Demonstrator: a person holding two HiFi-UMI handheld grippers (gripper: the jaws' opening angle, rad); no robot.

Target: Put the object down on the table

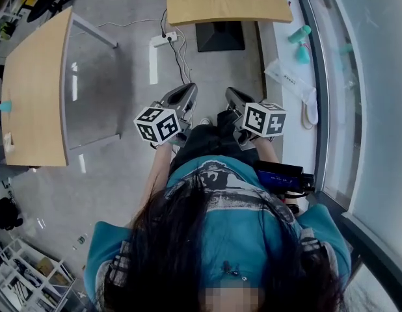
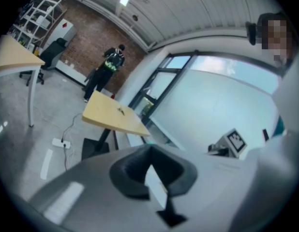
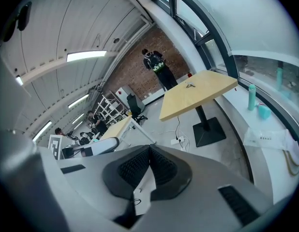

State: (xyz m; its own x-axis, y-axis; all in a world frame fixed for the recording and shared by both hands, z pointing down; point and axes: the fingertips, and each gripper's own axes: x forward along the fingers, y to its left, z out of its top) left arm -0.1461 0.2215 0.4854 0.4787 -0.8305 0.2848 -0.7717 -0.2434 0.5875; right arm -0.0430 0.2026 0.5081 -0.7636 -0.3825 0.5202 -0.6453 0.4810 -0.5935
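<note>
Grey plastic left gripper [image 2: 150, 151] and matching right gripper [image 3: 149, 150] sit side by side before the person's teal shirt [image 1: 220, 220], jaws pressed together and empty. One small dark object [image 3: 190, 85] lies on the light wooden table [image 3: 198, 100], well apart from both.

White power strip [image 1: 163, 39] lies on grey floor [image 1: 123, 64].

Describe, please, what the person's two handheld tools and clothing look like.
Both are grey moulded plastic. The left tool and right tool each carry a white cube printed with black square markers, and end in dark ribbed pads. The person wears a teal top with a grey print.
</note>
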